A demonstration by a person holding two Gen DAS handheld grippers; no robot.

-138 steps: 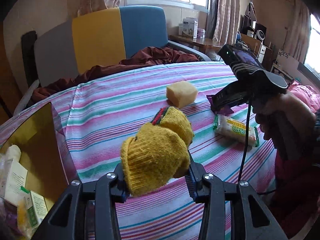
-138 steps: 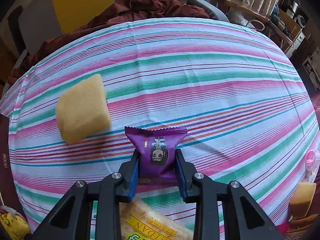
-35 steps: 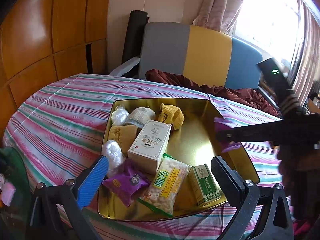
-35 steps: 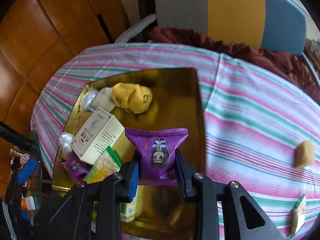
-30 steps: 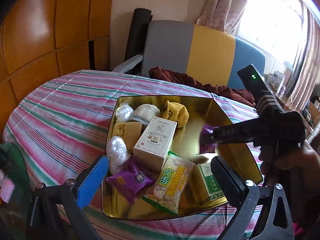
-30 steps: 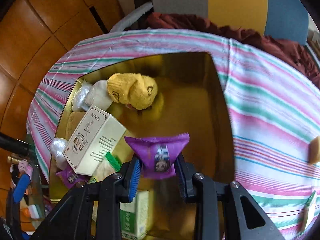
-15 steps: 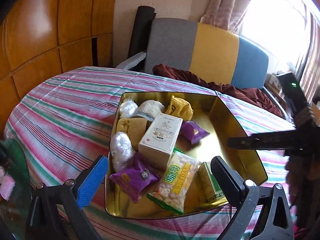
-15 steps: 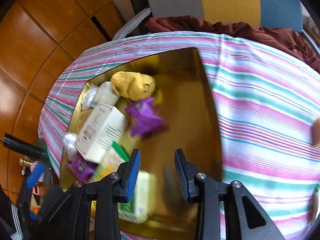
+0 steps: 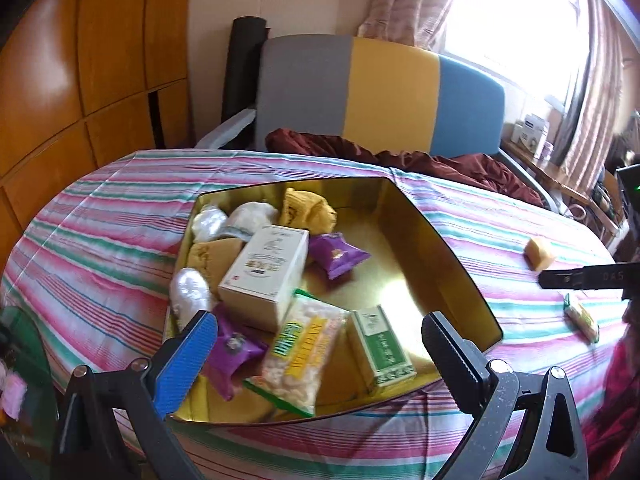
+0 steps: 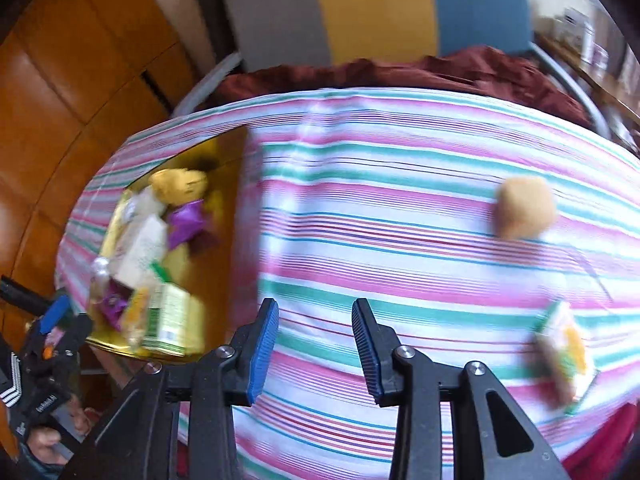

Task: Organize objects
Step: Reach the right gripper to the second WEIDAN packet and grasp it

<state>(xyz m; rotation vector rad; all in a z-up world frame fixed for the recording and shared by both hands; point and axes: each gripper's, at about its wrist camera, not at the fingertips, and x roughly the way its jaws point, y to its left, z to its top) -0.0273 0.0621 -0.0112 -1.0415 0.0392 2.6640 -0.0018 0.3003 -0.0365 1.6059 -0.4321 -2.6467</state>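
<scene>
A gold tin tray [image 9: 448, 256] on the striped table holds several items: a white box [image 9: 266, 272], a yellow knit glove [image 9: 308, 209], two purple snack packets [image 9: 336, 254], a rice-cracker pack [image 9: 306, 346] and a green box [image 9: 382, 350]. My left gripper [image 9: 316, 356] is open and empty, just in front of the tray. My right gripper [image 10: 314, 346] is open and empty over the bare cloth, right of the tray [image 10: 236, 200]. A yellow sponge block [image 10: 524, 208] and a green-edged snack pack [image 10: 564, 352] lie on the cloth to its right.
A striped cloth [image 9: 100, 216] covers the round table. A grey, yellow and blue sofa [image 9: 380, 96] with a maroon blanket [image 9: 440, 164] stands behind it. Wooden panels [image 9: 80, 60] line the left wall. The right gripper's body [image 9: 588, 276] shows at the right edge.
My right gripper has let the purple packet fall into the tray and swung right over the cloth. The left gripper, open since dropping the glove, stays in front of the tray.
</scene>
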